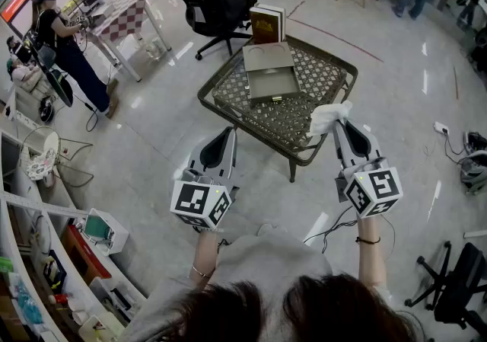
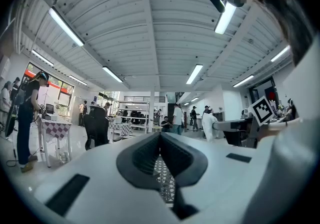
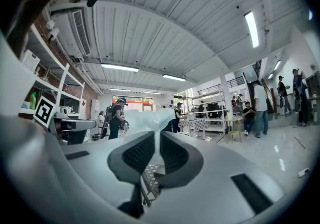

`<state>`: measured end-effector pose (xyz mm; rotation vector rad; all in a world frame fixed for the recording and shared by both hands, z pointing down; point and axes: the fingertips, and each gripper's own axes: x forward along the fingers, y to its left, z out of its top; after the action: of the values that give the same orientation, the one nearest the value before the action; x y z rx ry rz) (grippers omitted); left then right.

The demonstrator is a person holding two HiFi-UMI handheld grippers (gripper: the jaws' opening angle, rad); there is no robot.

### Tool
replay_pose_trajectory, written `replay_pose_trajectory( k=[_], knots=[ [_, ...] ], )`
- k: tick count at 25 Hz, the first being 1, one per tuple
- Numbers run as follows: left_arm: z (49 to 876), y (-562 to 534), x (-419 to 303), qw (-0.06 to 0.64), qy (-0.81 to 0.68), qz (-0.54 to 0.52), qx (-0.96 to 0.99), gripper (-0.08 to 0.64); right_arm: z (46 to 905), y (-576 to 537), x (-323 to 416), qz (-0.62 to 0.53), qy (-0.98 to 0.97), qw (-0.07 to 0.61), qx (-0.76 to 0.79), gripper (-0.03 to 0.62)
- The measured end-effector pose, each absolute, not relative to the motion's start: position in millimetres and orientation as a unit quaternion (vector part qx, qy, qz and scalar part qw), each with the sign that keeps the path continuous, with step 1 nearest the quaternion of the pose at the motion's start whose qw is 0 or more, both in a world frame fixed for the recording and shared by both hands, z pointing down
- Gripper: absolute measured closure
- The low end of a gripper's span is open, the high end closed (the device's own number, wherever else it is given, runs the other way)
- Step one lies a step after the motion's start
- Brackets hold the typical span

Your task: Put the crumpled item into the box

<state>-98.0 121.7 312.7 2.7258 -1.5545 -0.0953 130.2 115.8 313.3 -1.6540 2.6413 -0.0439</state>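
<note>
Gripping a crumpled white wad (image 1: 326,116) in the right gripper (image 1: 341,129), over the near right edge of the dark lattice metal table (image 1: 303,106), apart from the flat grey open box (image 1: 270,71) there; holding the left gripper (image 1: 225,135) closed, empty

White left tool (image 1: 226,135), right tool (image 1: 339,126) carry marker cubes (image 1: 201,204).
</note>
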Motion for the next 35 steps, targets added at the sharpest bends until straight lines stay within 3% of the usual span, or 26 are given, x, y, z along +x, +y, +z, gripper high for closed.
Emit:
replay_pose_trajectory(
  k=[35],
  knots=[
    [328, 114, -78, 0.027, -0.516, -0.028, 0.856, 0.543, 325, 90, 158, -0.033, 0.856, 0.016, -0.515, 0.541]
  ],
)
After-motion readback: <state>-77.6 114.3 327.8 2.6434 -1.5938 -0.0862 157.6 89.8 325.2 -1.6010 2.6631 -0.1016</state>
